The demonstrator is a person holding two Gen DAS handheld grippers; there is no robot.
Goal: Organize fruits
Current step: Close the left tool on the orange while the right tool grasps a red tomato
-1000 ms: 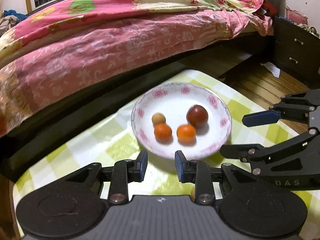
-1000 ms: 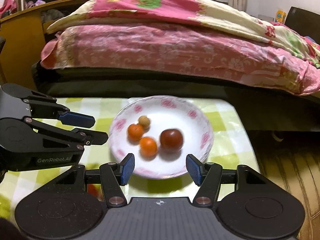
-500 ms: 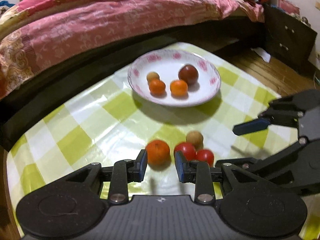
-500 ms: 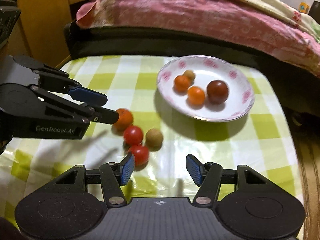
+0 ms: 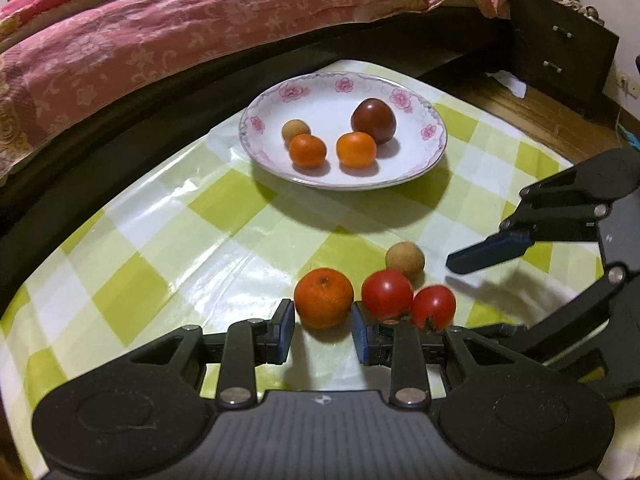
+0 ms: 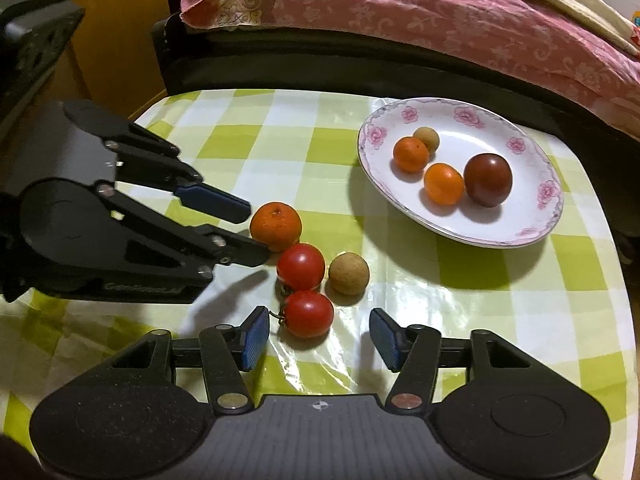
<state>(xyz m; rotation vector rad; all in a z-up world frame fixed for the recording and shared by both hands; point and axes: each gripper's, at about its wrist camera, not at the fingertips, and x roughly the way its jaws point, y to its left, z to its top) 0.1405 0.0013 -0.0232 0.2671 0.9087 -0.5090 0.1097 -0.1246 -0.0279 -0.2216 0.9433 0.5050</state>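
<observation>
A white flowered plate holds two small oranges, a tan longan and a dark red tomato. On the checked cloth lie an orange, two red tomatoes and a longan. My left gripper is open, its fingers at the orange's sides. My right gripper is open just behind the nearer tomato; it also shows in the left wrist view.
A bed with a pink flowered quilt runs along the table's far side. A dark dresser stands on the wooden floor at the far right. The table's edges drop off close around the plate.
Both grippers have pulled back from the plate and dropped low to the loose fruits. The left now frames the orange, the right sits behind a tomato.
</observation>
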